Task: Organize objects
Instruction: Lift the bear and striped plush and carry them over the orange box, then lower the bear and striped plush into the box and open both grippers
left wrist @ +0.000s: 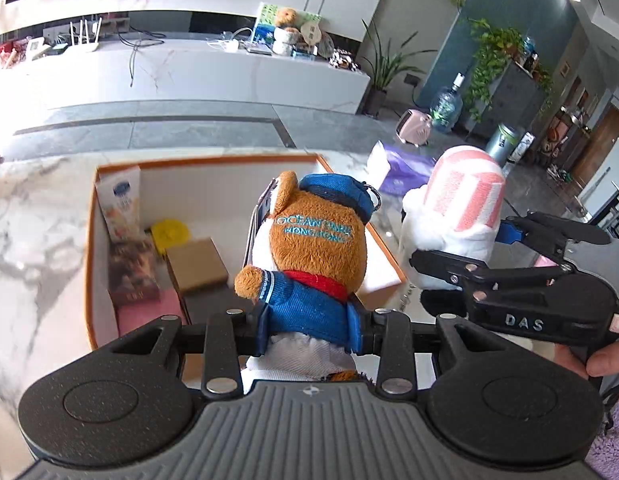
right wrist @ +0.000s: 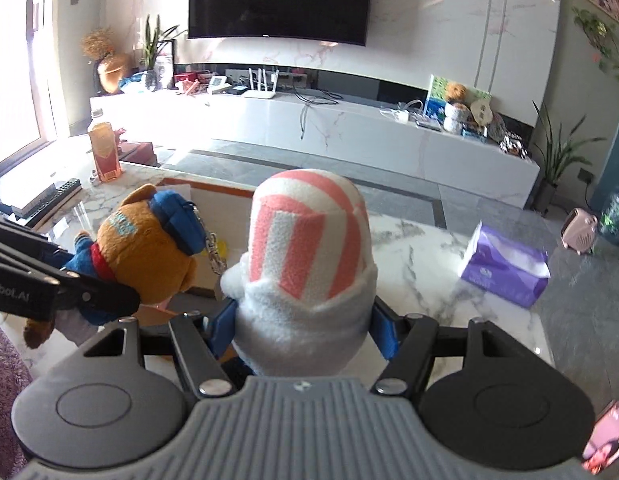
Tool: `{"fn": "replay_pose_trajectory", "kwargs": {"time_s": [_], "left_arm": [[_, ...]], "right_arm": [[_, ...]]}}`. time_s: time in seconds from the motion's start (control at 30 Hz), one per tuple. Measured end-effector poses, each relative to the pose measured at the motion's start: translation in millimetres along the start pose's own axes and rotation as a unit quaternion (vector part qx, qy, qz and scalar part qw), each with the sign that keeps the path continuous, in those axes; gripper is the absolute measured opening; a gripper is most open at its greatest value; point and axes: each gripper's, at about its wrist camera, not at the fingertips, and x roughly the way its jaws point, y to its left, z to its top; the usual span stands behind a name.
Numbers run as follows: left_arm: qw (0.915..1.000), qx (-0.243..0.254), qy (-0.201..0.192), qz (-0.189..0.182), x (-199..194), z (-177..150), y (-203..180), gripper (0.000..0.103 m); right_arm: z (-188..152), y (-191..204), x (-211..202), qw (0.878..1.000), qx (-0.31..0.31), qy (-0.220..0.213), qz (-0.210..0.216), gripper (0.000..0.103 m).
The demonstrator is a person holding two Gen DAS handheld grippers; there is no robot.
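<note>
With the left gripper (left wrist: 309, 322) pinching the bear plush (left wrist: 313, 256) and the right gripper (right wrist: 305, 320) pinching the striped plush (right wrist: 305, 264), lower each upright into the free side of the orange-rimmed box (left wrist: 91, 240), clear of its rim.

Left gripper (left wrist: 309, 320) low in its own view, jaws drawn in from both sides and clamped on the blue-jacketed body of a plush bear (left wrist: 313, 248), blue pads pressed into the fabric at 9 and 3 o'clock of the toy. Pointed steeply downward. Right gripper (right wrist: 305, 320) likewise closed, jaws set wider, blue pads squeezed against the white lower half of a pink-striped plush (right wrist: 305, 256). Seen from the left wrist camera, right gripper at 3 o'clock, angled in toward 10 o'clock. Fingers (left wrist: 605, 364) of the right hand wrapped on its handle, at 4 o'clock.
</note>
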Motion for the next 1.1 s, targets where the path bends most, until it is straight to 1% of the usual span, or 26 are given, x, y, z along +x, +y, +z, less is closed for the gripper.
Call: {"fn": "replay_pose_trajectory", "kwargs": {"time_s": [0.07,0.13,0.23,0.33,0.47,0.63,0.73,0.87,0.97,1.0,1.07,1.1], "left_arm": [[0.9999,-0.01,0.001,0.004,6.2,11.4,8.5,0.042],[0.9997,-0.023,0.006,0.006,20.9,22.1,14.8,0.042],[0.9983,-0.054,0.018,0.007,44.4,33.3,29.9,0.042],[0.9955,-0.089,0.032,0.002,71.7,41.7,40.6,0.042],[0.9918,-0.119,0.048,0.002,104.0,45.4,54.5,0.042],[0.9847,-0.161,0.065,0.012,133.4,41.6,71.0,0.042],[0.9806,-0.183,0.07,0.01,142.8,38.8,78.0,0.043],[0.9796,-0.183,0.082,0.01,153.2,38.3,79.7,0.044],[0.9782,-0.19,0.082,0.013,156.3,35.1,82.7,0.045],[0.9782,-0.191,0.081,0.01,157.1,34.4,83.7,0.048],[0.9788,-0.187,0.083,0.002,155.9,35.7,84.6,0.056],[0.9796,-0.183,0.084,-0.003,154.2,38.0,84.5,0.058]], "right_arm": [[14.1,5.0,8.7,0.999,-0.038,-0.011,-0.004,0.069],[25.7,9.6,23.2,0.997,-0.075,-0.009,-0.008,0.069],[38.6,13.1,52.7,0.994,-0.109,0.01,-0.004,0.069],[48.9,12.4,85.1,0.992,-0.125,0.03,0.003,0.069],[56.4,12.2,124.1,0.988,-0.144,0.055,0.007,0.069],[53.0,16.3,166.0,0.976,-0.2,0.09,-0.009,0.069],[52.1,15.5,181.1,0.973,-0.208,0.104,-0.001,0.069],[50.6,16.0,195.9,0.969,-0.216,0.121,0.0,0.07],[46.0,14.1,202.0,0.965,-0.223,0.137,-0.005,0.071],[43.8,13.0,203.3,0.964,-0.223,0.142,-0.006,0.072],[42.3,12.4,200.8,0.964,-0.229,0.135,-0.002,0.072],[43.2,11.7,199.3,0.964,-0.229,0.135,0.0,0.072]]}}
